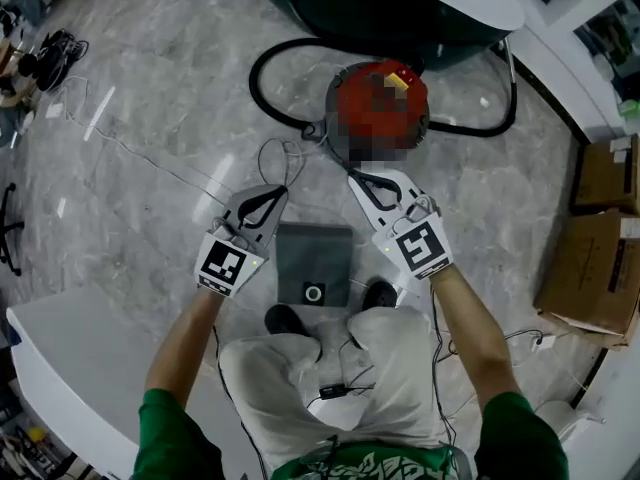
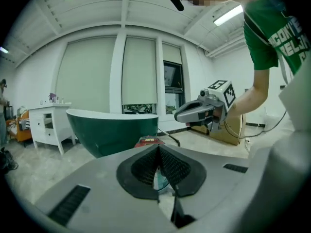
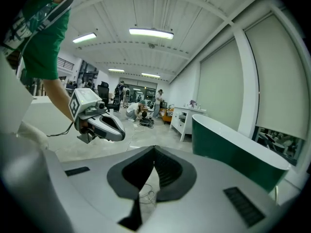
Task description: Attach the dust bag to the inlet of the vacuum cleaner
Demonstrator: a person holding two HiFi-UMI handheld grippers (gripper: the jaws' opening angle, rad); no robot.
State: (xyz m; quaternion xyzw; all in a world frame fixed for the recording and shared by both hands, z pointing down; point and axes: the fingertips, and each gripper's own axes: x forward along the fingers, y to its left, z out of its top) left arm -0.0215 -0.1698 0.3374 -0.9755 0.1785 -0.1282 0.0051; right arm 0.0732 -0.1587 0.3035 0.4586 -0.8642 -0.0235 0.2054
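Bag (image 1: 314,253) lies flat on the floor by the person's feet, collar hole nearest them. Vacuum (image 1: 378,103) is well apart beyond it. Left gripper (image 1: 278,192) and right gripper (image 1: 356,179) flank the bag, both with jaws together and empty.

Risks:
- Flat bag offers no edge, so the pads may slip off.
- Inlet not visible from here, so a misseated collar seems likely.
- Hose (image 1: 253,76) could snag.

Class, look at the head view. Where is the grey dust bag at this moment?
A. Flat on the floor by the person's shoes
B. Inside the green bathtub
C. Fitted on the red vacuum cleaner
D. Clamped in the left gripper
A: the dust bag lies flat on the floor just ahead of the shoes, apart from the vacuum cleaner; the left gripper and right gripper are shut and empty.
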